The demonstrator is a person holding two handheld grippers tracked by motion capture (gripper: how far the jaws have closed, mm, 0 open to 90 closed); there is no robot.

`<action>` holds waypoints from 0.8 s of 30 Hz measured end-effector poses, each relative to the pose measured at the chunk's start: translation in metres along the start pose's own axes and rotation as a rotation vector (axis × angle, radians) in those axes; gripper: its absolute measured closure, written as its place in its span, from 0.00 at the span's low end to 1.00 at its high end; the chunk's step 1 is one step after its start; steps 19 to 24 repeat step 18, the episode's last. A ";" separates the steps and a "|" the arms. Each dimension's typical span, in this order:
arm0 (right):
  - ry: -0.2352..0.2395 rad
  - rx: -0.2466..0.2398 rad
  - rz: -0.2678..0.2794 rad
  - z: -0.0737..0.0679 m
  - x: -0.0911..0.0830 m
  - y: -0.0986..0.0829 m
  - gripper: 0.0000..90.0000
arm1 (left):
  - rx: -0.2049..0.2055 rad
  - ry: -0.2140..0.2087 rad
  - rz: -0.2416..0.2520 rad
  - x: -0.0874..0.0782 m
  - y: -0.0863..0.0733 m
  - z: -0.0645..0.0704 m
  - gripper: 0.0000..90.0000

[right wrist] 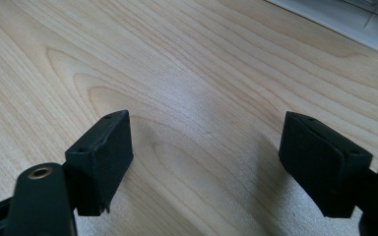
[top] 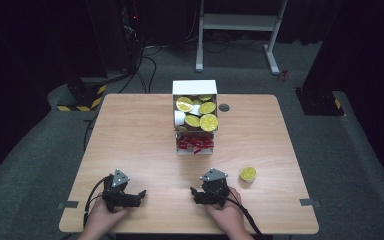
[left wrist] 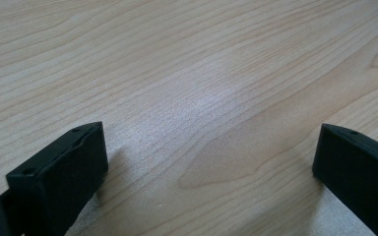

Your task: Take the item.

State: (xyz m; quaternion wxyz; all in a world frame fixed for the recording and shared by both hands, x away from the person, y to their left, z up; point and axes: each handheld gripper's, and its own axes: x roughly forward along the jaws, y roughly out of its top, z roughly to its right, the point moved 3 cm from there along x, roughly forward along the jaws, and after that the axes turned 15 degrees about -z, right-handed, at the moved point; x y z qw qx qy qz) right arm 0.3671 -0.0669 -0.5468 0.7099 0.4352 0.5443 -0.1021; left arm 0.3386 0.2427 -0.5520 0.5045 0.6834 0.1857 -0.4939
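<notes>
A white box stands at the table's middle back, holding several white cups with yellow-green lids; red wrapped items fill its front compartment. One more yellow-lidded cup stands alone on the wood at the front right. My left gripper rests low near the front edge, jaws pointing right, and it is open over bare wood. My right gripper lies left of the lone cup, jaws pointing left, also open with nothing between its fingers. A corner of the white box shows beyond it.
The wooden table has bare wood on both sides of the box. A dark round grommet sits right of the box. Tape tabs mark the front corners. Beyond the table are a white desk frame and cables on grey carpet.
</notes>
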 end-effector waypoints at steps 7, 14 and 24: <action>-0.016 0.037 -0.010 -0.001 0.001 0.001 0.17 | -0.002 0.004 0.001 0.000 0.000 0.000 0.01; -0.013 0.050 -0.014 -0.001 0.000 -0.001 0.17 | -0.002 0.002 0.000 0.000 0.000 0.000 0.01; -0.014 0.050 -0.015 -0.001 0.000 -0.001 0.17 | -0.002 0.002 0.000 0.000 0.000 0.000 0.01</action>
